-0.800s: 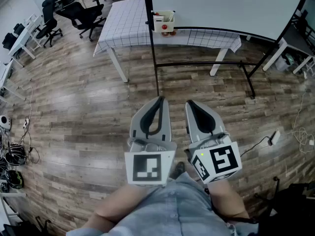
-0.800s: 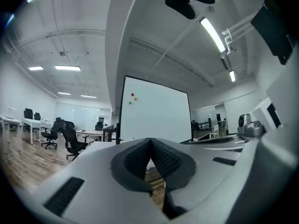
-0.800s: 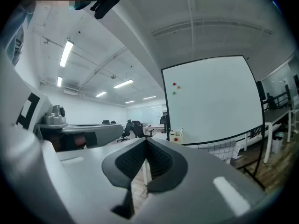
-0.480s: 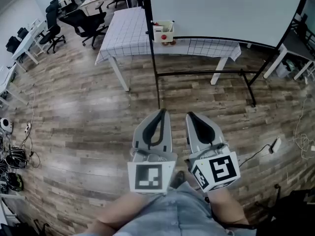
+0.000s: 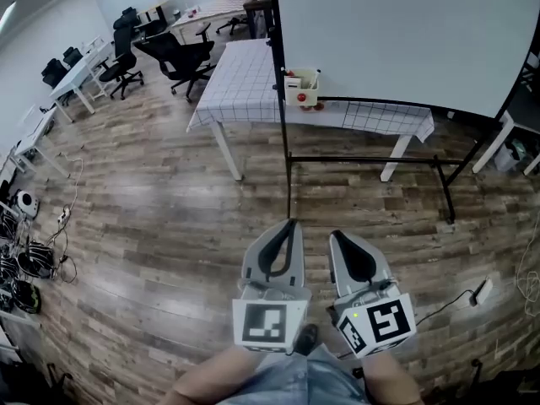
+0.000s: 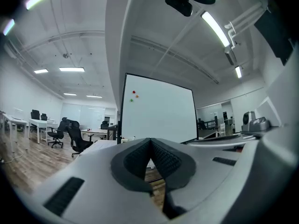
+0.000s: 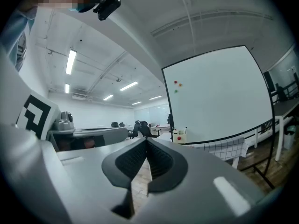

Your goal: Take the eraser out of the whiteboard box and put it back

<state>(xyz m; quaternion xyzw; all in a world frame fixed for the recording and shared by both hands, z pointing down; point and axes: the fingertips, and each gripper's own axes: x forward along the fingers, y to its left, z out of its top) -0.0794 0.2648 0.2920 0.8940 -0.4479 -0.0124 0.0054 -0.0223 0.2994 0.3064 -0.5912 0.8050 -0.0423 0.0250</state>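
The wooden floor (image 5: 152, 201) fills most of the head view. The whiteboard (image 5: 396, 40) on its black frame stands at 1 o'clock, larger and nearer than a moment ago, so the person has been walking toward it. The desk (image 5: 245, 87) with the checked cloth runs behind the board's frame from 11 to 2 o'clock.

The left gripper (image 5: 291, 224) and the right gripper (image 5: 335, 235) are held side by side at 6 o'clock, level and pointing at the board. Both gripper views show each one's fingers pressed together with nothing between them.

The whiteboard box (image 5: 302, 89) hangs at the board's lower left corner, at 12 o'clock from the grippers and well apart from them. The eraser should be inside it, but at this range I cannot pick it out. Only small red spots show on and under the box.

The task looks to be at its approach. Nothing is taken yet, the gap to the box is closing, and the fingers must part before either gripper can reach in.
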